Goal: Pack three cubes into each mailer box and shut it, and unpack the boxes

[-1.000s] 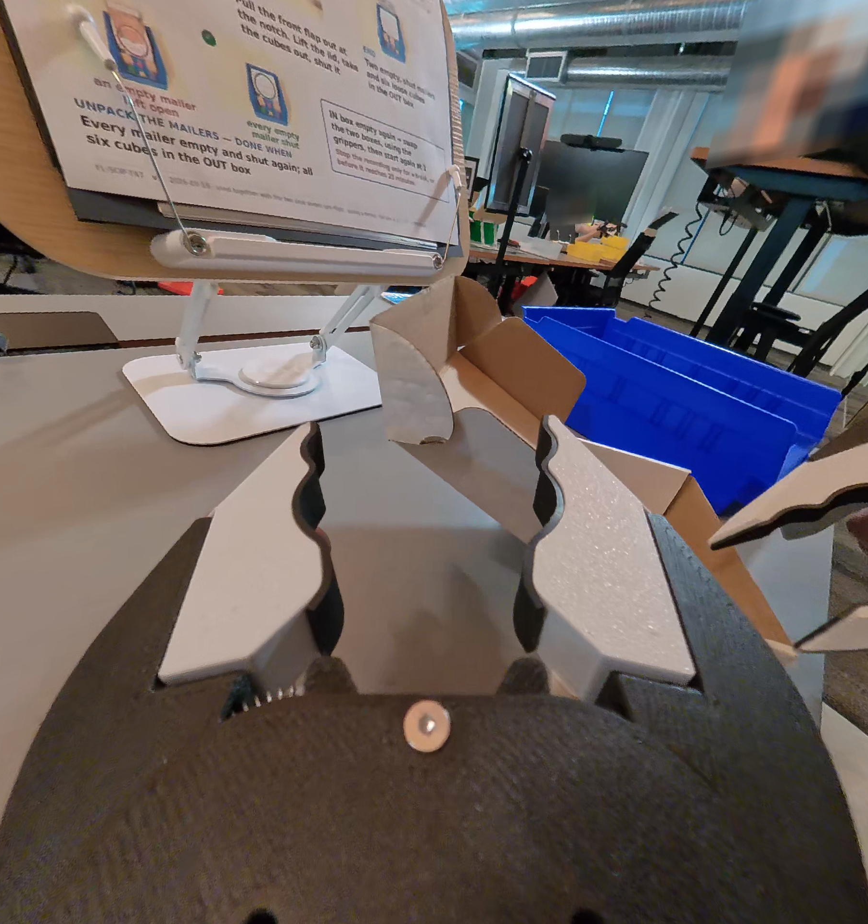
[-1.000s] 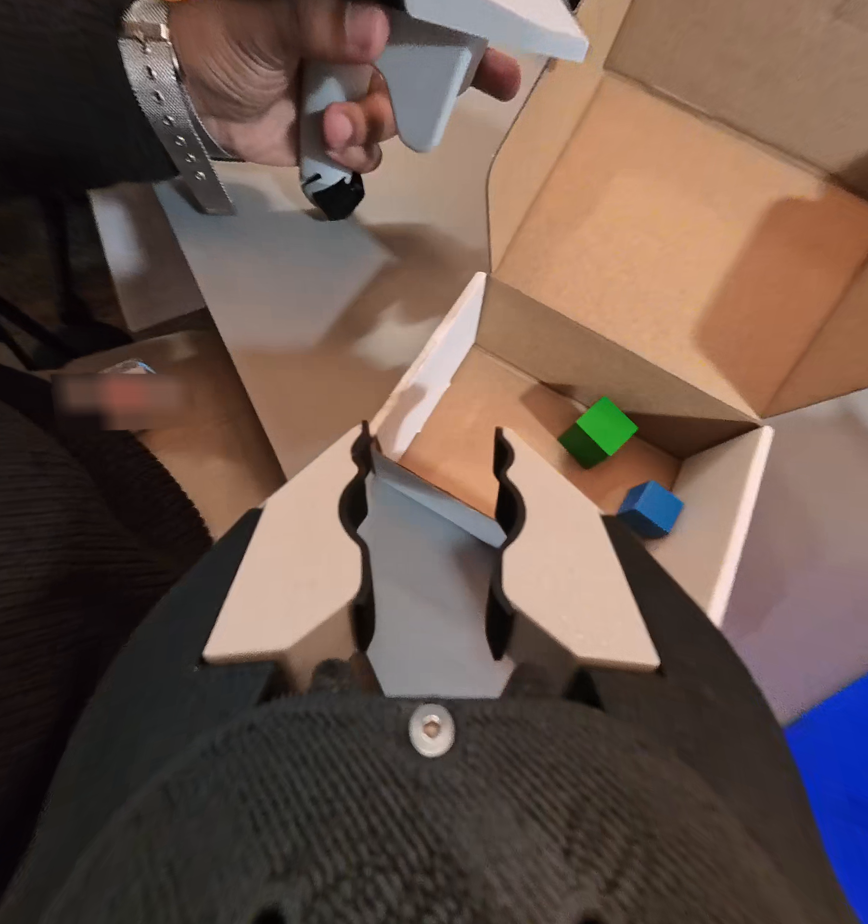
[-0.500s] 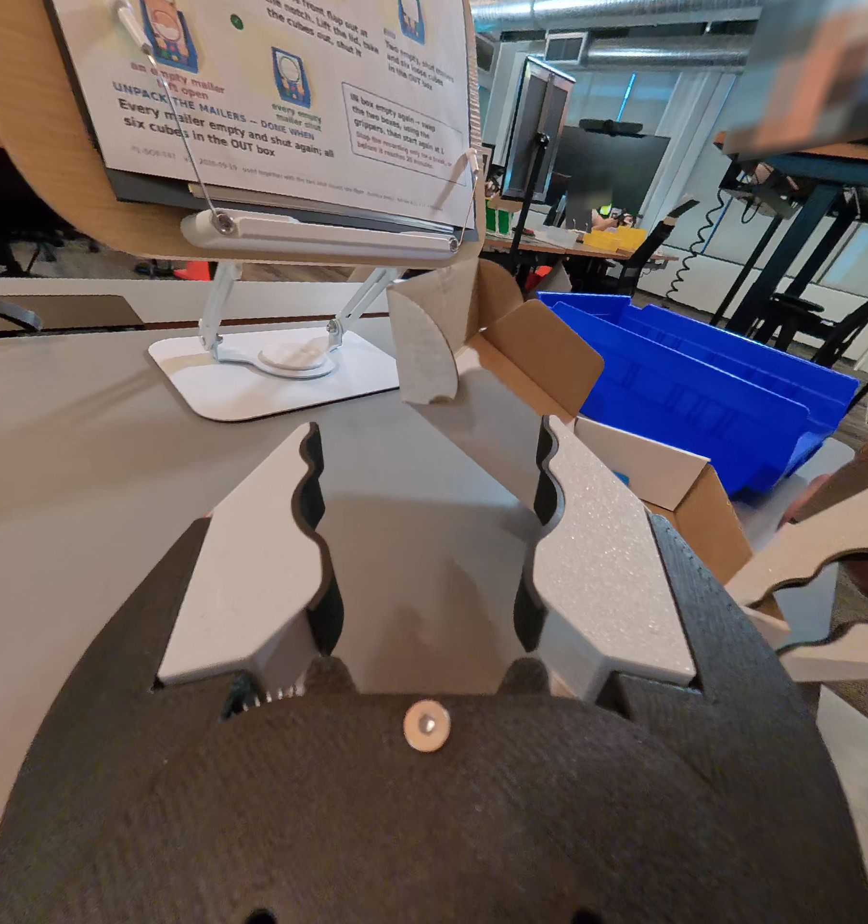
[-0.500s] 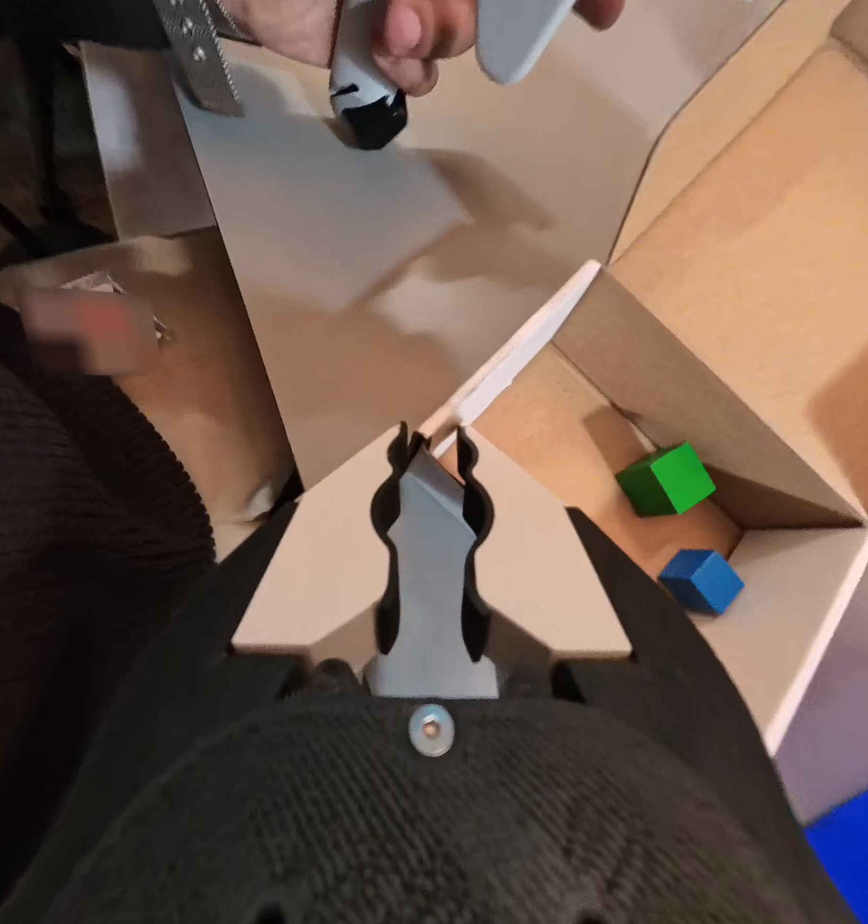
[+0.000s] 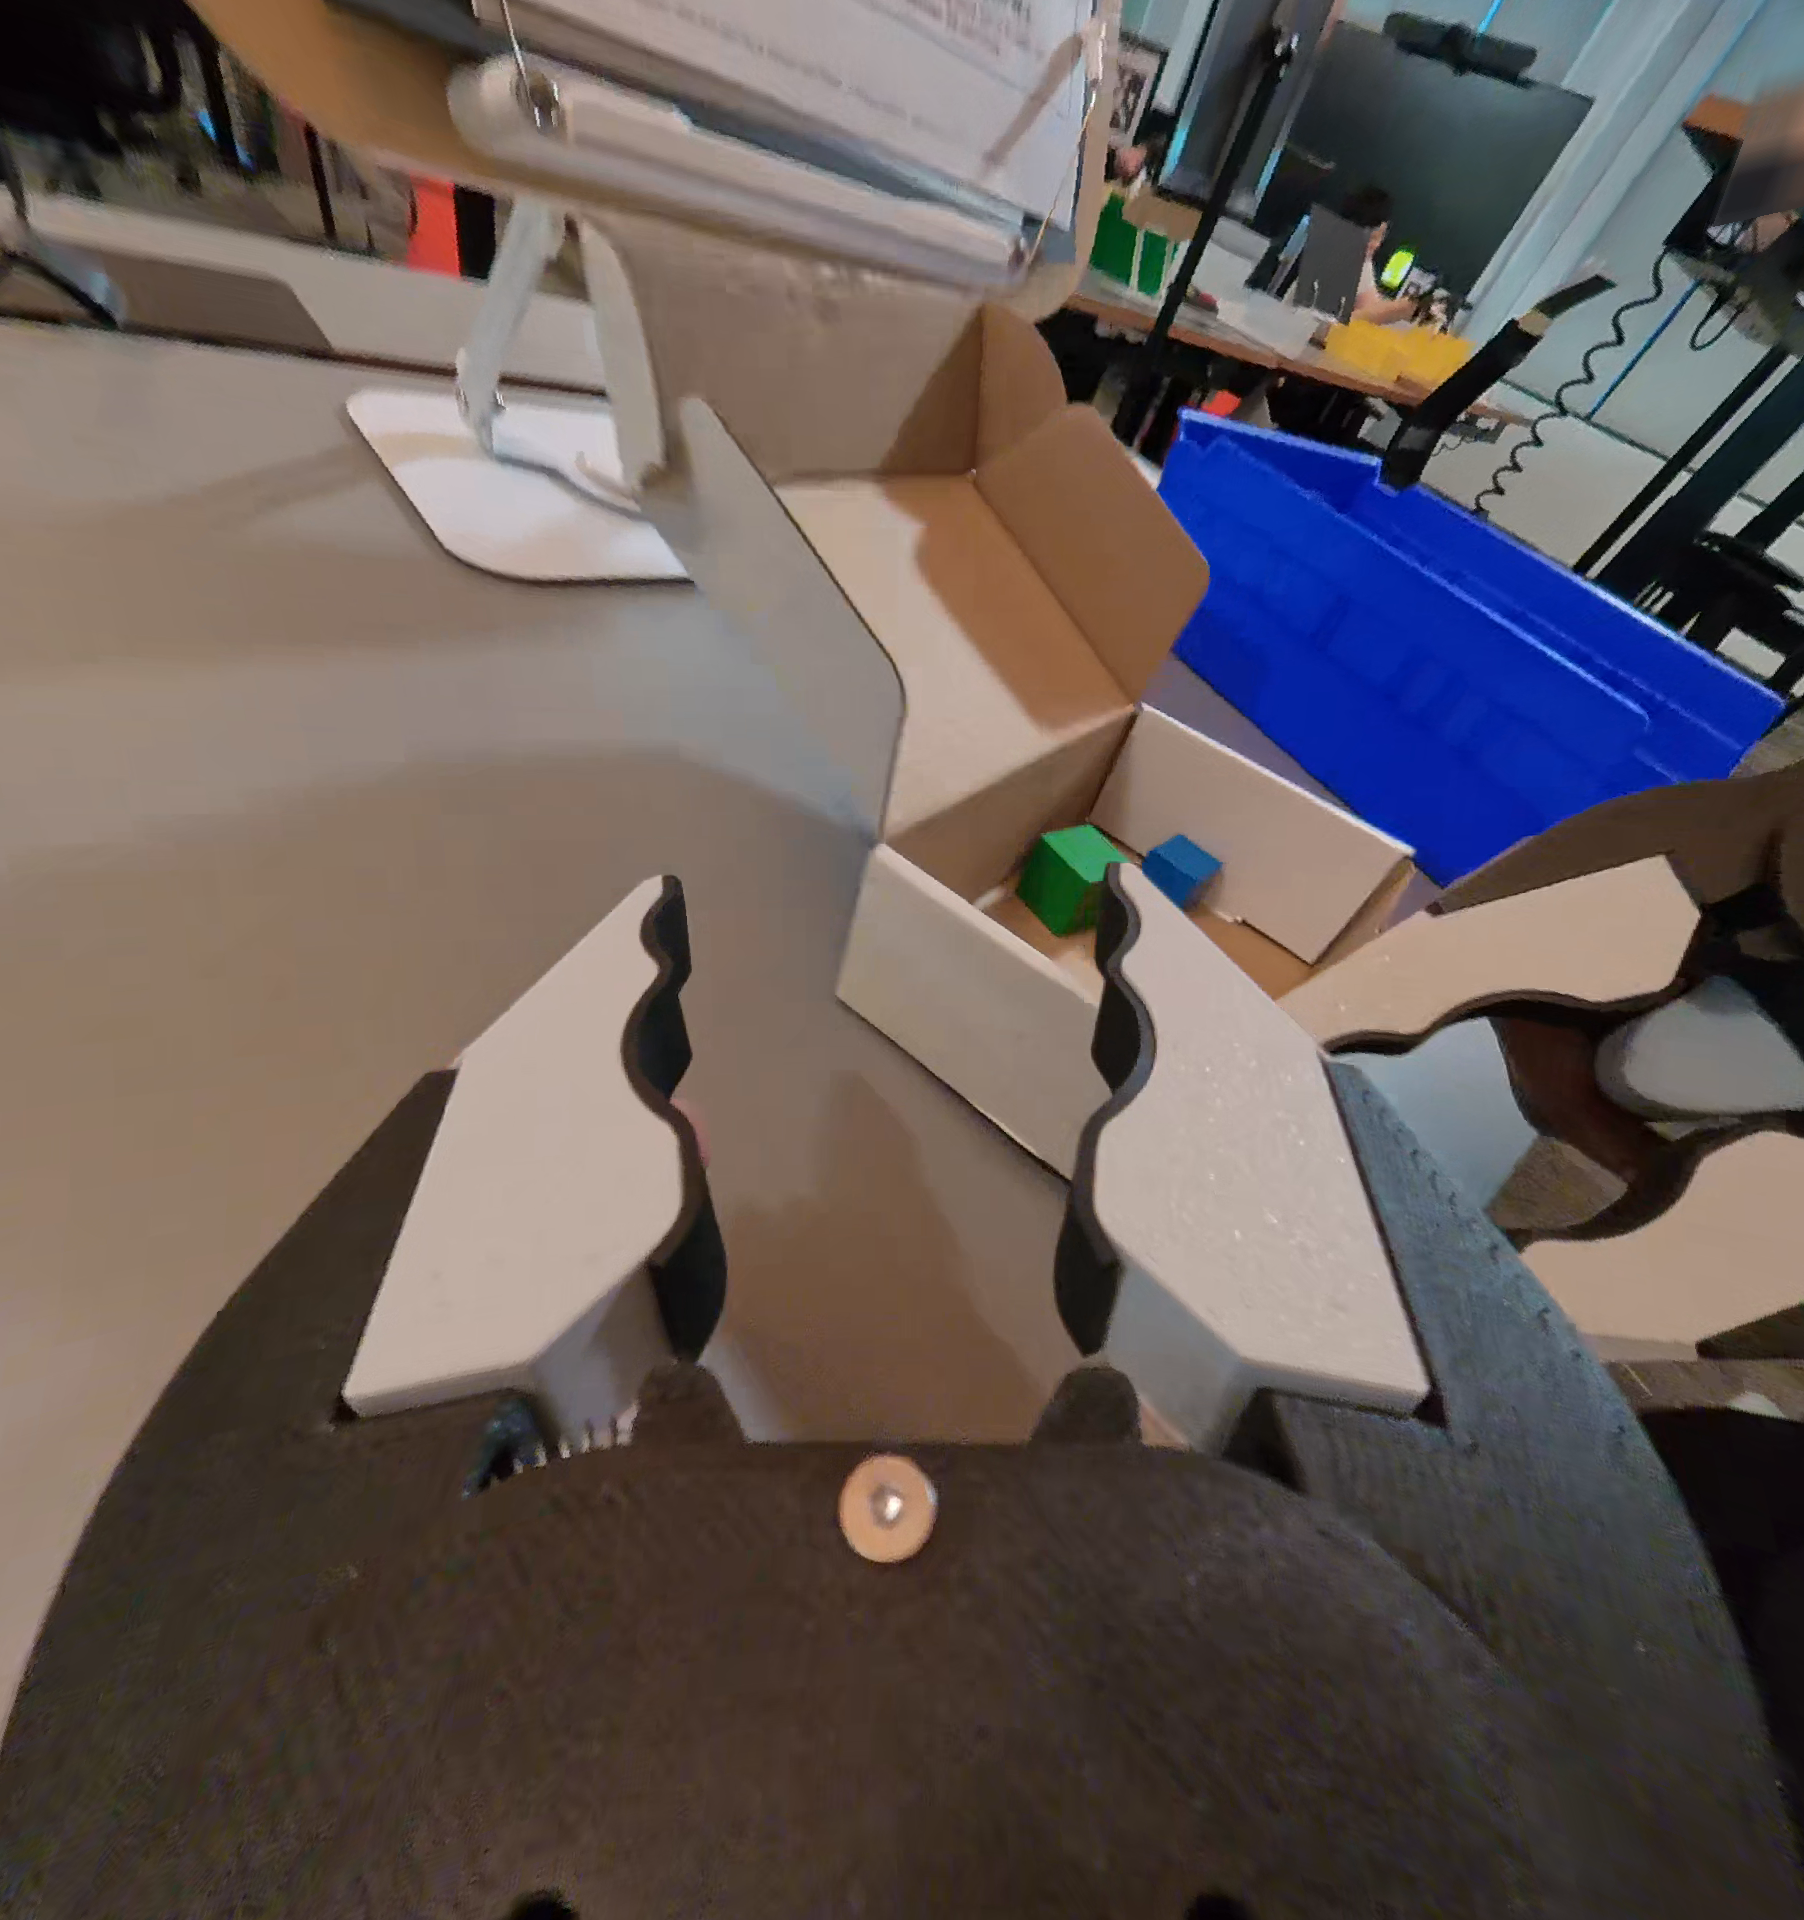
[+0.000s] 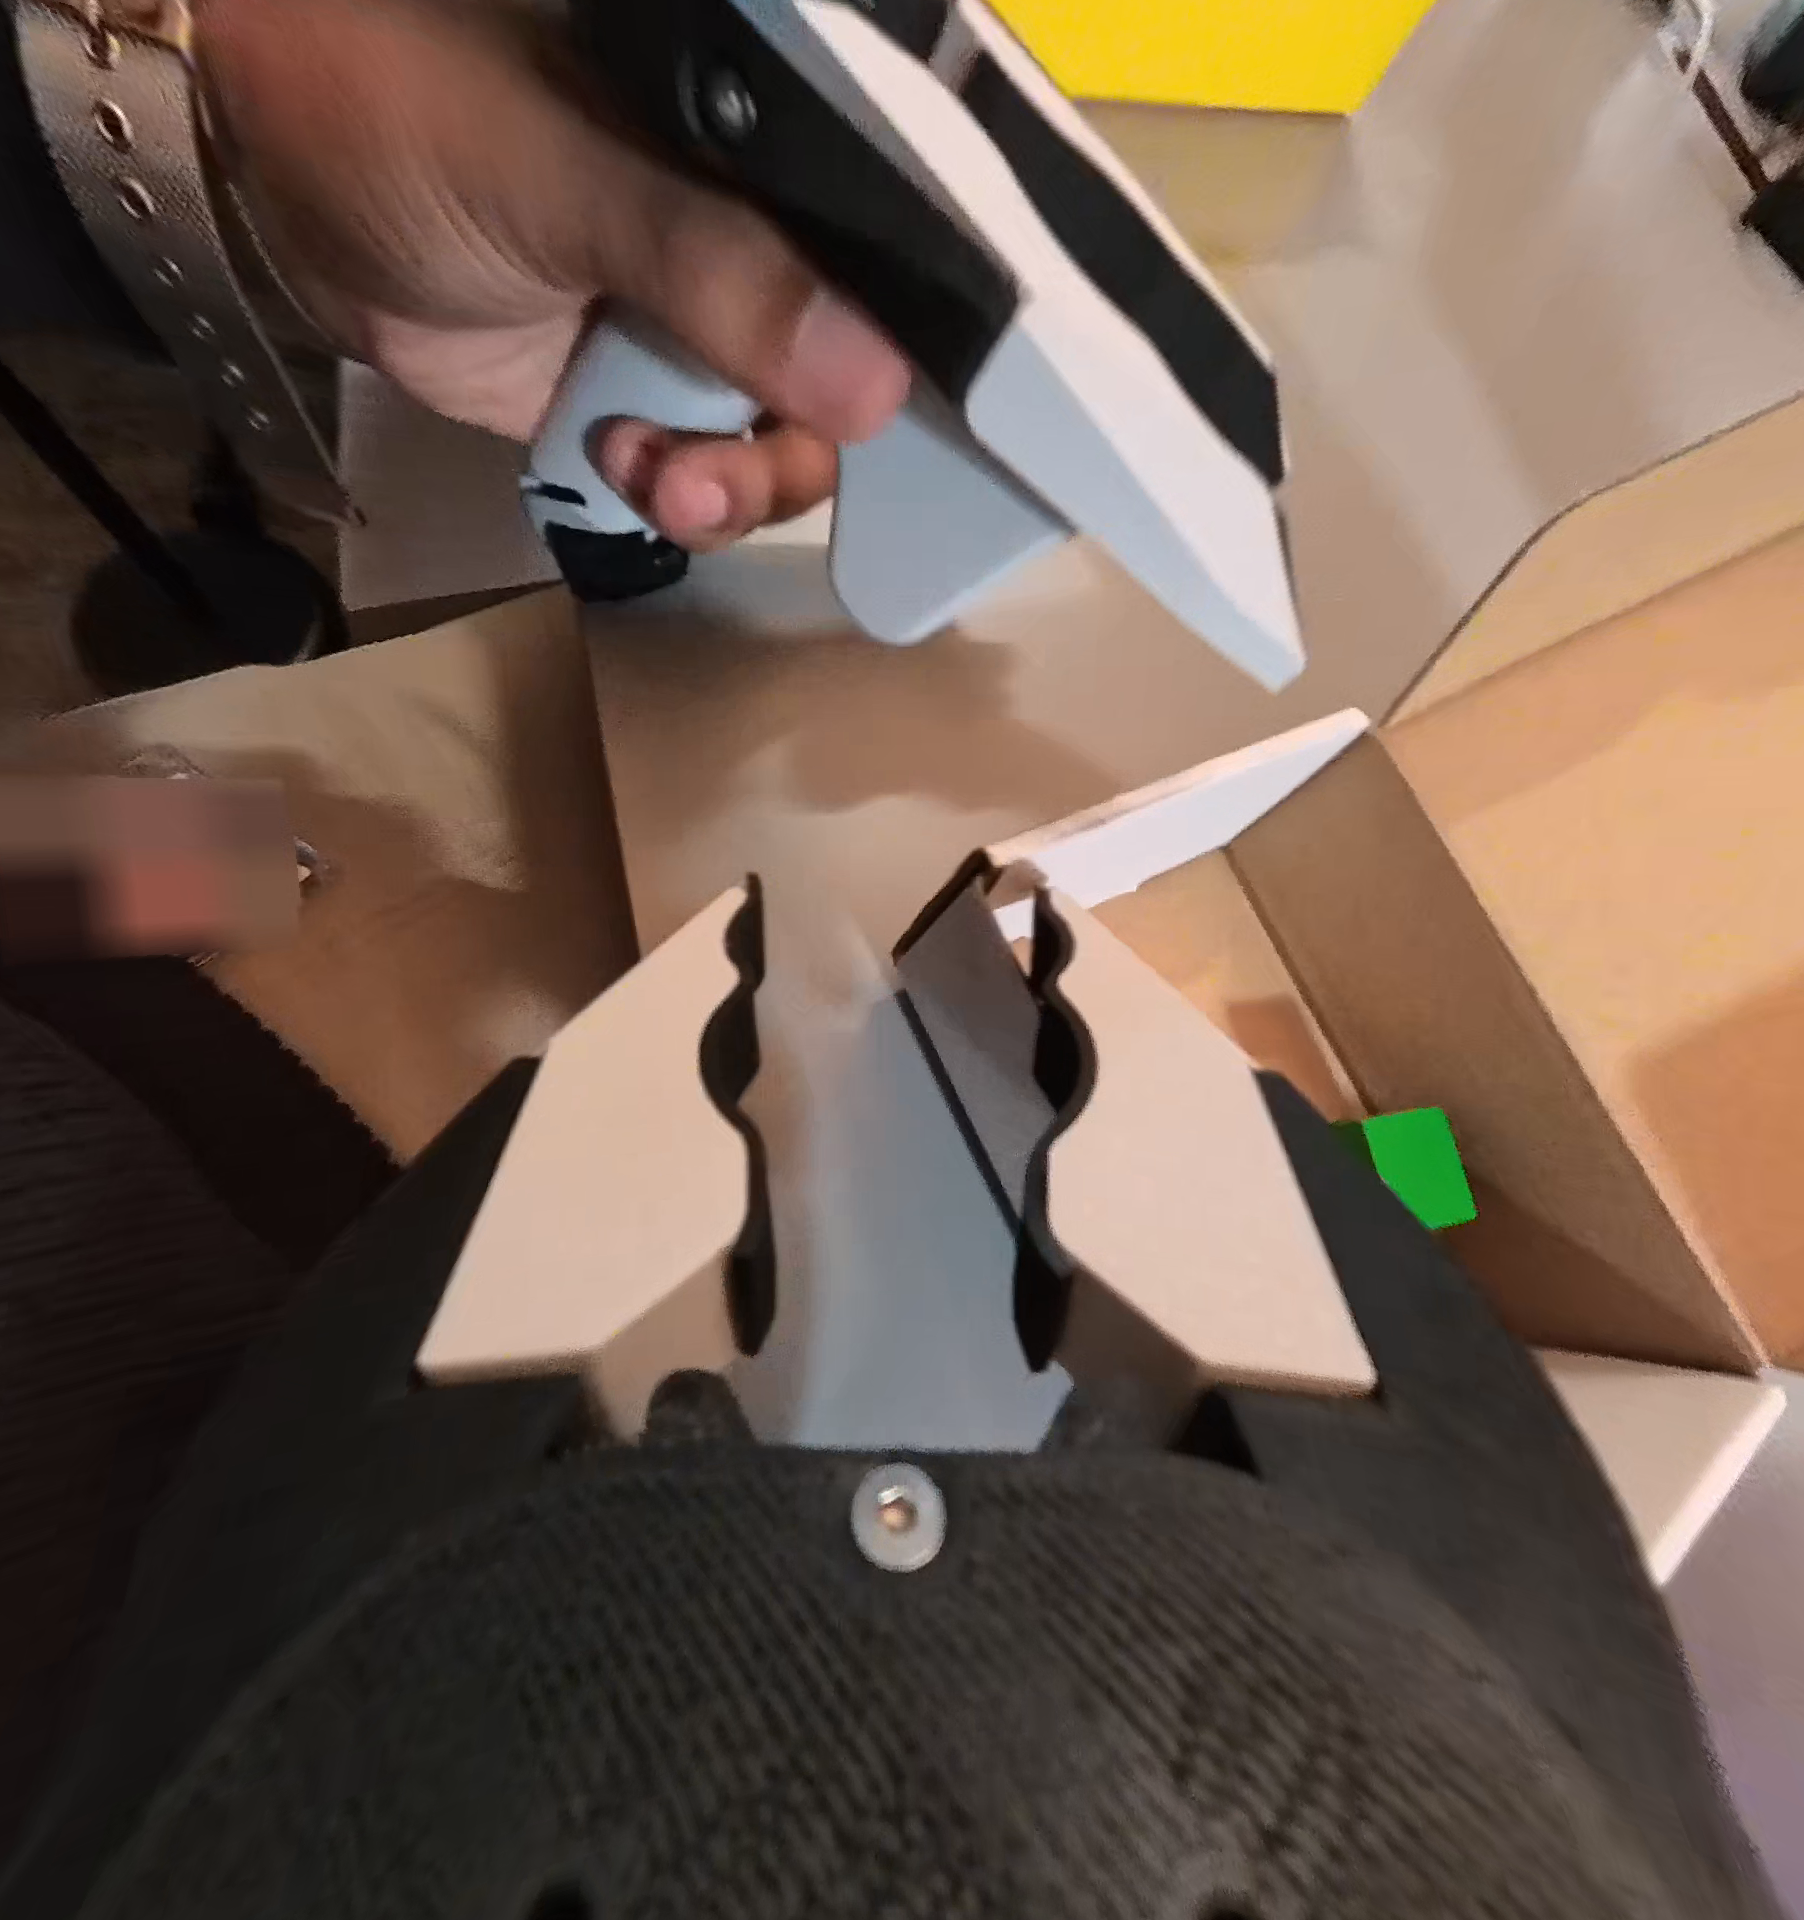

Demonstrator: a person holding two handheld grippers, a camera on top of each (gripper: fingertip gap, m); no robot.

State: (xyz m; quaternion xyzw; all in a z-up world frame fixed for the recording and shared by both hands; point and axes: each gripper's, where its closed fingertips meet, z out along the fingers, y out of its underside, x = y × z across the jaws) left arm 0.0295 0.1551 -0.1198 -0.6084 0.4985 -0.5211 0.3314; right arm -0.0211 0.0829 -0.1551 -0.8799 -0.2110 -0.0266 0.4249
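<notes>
An open cardboard mailer box (image 5: 955, 1003) stands on the table with its lid (image 5: 991, 634) raised. A green cube (image 5: 1062, 879) and a blue cube (image 5: 1184, 871) lie inside it. My left gripper (image 5: 893, 902) is open and empty, just in front of the box's near-left corner. My right gripper (image 6: 896, 912) is open, with the box's front corner wall (image 6: 965, 1023) between its fingers, against the right one. The green cube (image 6: 1417, 1166) shows to its right; the blue cube is hidden there. The right gripper (image 5: 1563, 997) also shows at the right of the left wrist view.
A blue bin (image 5: 1449, 665) stands behind the box on the right. A document stand (image 5: 524, 520) with an instruction sheet stands at the back of the table (image 5: 254, 831). A hand holds the left gripper (image 6: 1137, 488) above the table. A yellow bin (image 6: 1189, 42) lies far back.
My right gripper closed on the box's front corner wall half a second ago and has since opened. My left gripper has tipped down and moved toward the box, so the cubes now show.
</notes>
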